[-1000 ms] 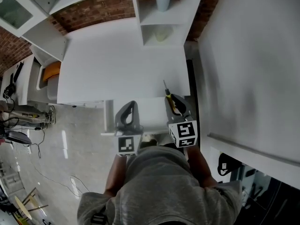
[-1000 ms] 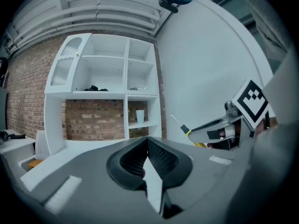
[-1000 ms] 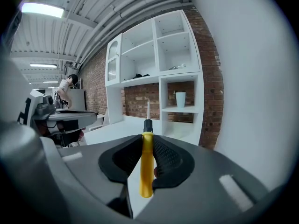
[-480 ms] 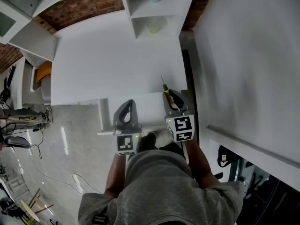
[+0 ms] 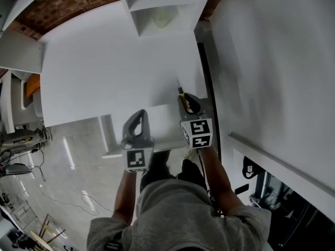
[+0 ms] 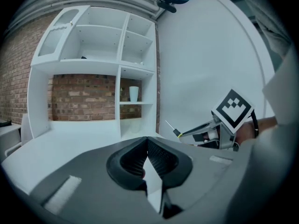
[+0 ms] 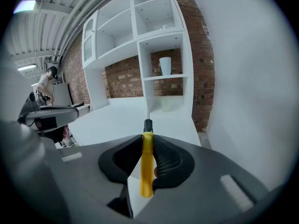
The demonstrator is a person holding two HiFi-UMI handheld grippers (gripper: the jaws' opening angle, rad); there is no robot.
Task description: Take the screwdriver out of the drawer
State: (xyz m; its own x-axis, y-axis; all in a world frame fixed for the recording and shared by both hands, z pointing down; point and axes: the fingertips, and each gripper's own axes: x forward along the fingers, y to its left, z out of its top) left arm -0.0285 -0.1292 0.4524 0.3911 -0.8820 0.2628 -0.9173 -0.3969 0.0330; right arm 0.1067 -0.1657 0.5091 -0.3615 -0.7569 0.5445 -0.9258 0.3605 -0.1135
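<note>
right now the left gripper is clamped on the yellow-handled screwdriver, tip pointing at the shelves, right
Wrong gripper: the right gripper is clamped on the yellow-handled screwdriver, tip pointing at the shelves, as the right gripper view shows.

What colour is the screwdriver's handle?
The screwdriver handle is yellow, clearest in the right gripper view.

This has the look of an industrial loft fitted out as a test lab or studio, not a home. There is a bare brick wall (image 6: 84, 97), with exposed pipes (image 7: 65, 20) and a strip light (image 7: 25, 4) overhead. Loose cables (image 5: 49, 192) trail over the polished grey floor (image 5: 78, 166). A plain white table (image 5: 115, 61) stands under a white shelf unit (image 7: 140, 31) holding a single cup (image 7: 165, 65). Gear on stands (image 5: 21, 140) crowds one edge.
</note>
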